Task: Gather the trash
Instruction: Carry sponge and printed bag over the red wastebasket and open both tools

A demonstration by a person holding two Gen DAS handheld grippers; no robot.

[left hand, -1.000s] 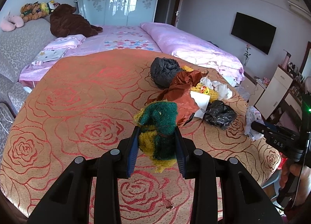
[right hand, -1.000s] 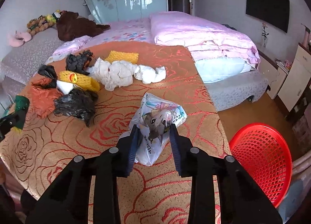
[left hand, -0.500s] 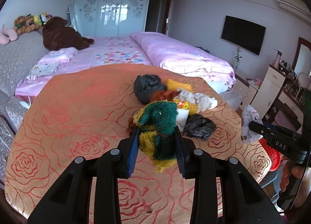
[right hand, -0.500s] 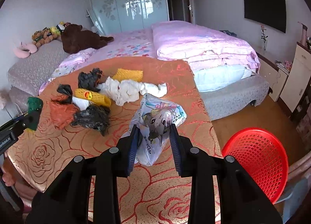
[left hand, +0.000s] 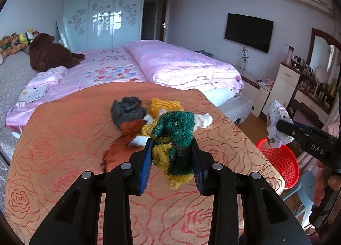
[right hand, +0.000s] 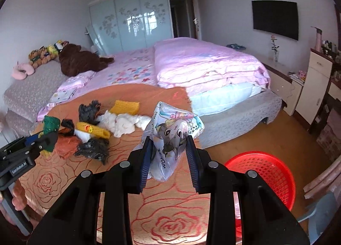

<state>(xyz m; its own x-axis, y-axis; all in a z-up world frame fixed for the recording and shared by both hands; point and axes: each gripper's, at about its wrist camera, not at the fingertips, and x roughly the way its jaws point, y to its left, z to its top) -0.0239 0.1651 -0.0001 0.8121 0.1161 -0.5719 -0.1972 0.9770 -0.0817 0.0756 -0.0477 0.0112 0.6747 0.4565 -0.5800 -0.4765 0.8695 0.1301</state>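
Currently, both grippers are loaded. The left gripper (left hand: 172,157) is clenched on a green-and-yellow scouring pad (left hand: 174,138), held above the table. The right gripper (right hand: 167,155) is clenched on a printed plastic bag (right hand: 172,130), held above the table edge near the red mesh basket (right hand: 266,172), which sits lower than the table top, just off its right side.

Risks from this position:
- The bag is thin and slick, and most of it hangs outside the blue pads. It may slip out before it is over the basket, or drift to the floor on release.
- The scouring pad is frayed, with a loose yellow tail below the jaws. It may snag on the pad on opening and fail to drop cleanly.
- The basket opening is limited. Two simultaneous releases invite a collision between grippers or a miss over the rim.

Surface: a table under an orange rose-patterned tablecloth (left hand: 64,149). Remaining trash lies grouped on it: a black plastic bag (right hand: 92,149), a dark crumpled wad (left hand: 127,111), white tissue (right hand: 123,123), a yellow ribbed piece (right hand: 126,106) and a rust-coloured sheet (left hand: 125,145).

Room: a bedroom with a pink-quilted bed (right hand: 202,62), a wall-mounted television (right hand: 275,19), a sliding-door wardrobe (right hand: 132,21) and a brown plush bear (right hand: 81,59).
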